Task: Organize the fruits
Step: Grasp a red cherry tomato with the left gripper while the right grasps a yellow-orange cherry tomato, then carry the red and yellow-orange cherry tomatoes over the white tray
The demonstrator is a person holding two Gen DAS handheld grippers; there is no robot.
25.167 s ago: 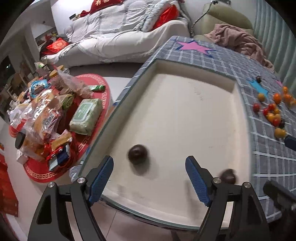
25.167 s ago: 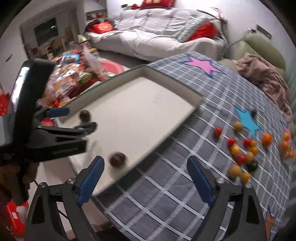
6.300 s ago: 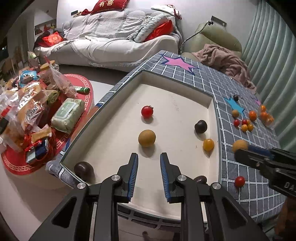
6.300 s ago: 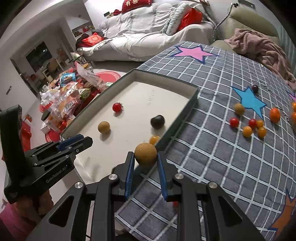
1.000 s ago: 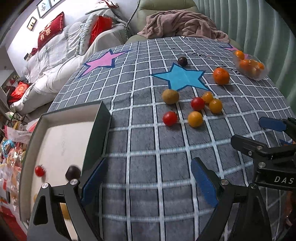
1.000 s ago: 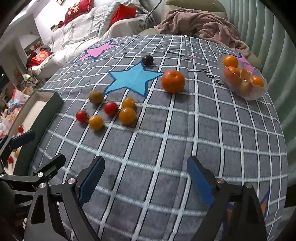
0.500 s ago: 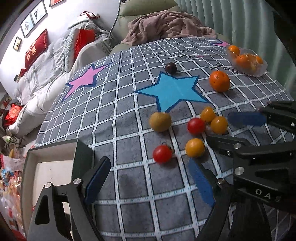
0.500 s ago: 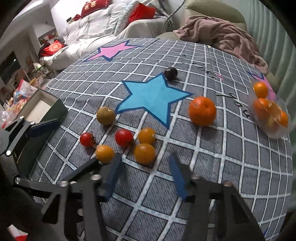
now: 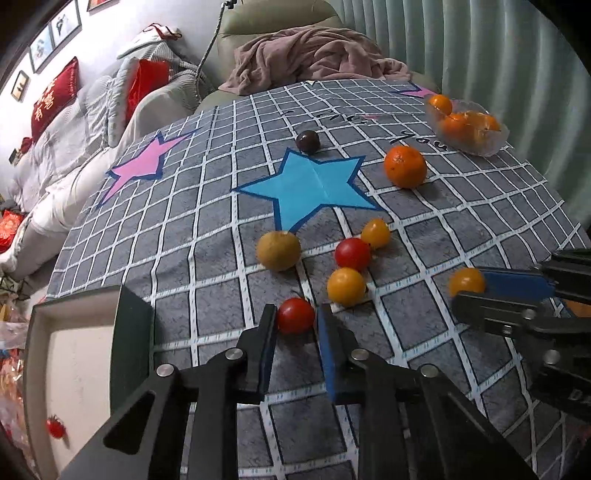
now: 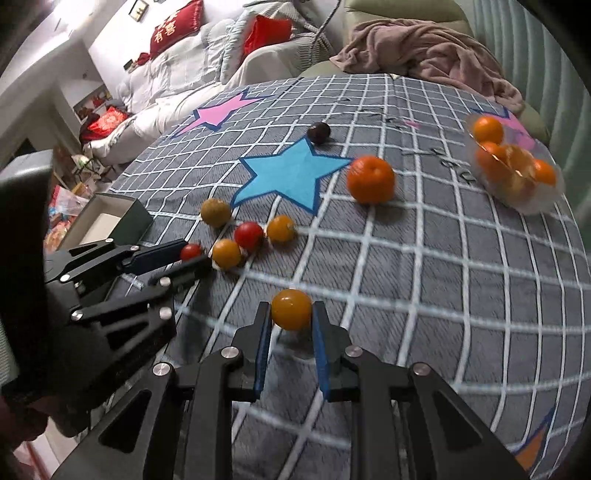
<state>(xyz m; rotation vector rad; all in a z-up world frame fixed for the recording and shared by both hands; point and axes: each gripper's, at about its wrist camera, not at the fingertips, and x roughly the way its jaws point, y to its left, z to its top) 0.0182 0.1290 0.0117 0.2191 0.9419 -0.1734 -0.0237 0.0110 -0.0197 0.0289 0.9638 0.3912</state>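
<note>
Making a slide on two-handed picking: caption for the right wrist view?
Right tongs shut on a yellow tomato; left tongs closing around a red tomato beside the tray.

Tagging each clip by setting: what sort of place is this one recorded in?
Most likely a home living room. A sofa piled with grey bedding and red cushions stands behind the work surface, a pink blanket is draped over an armchair, and framed pictures hang on the wall. The fruit lies on a star-patterned checked tablecloth.
</note>
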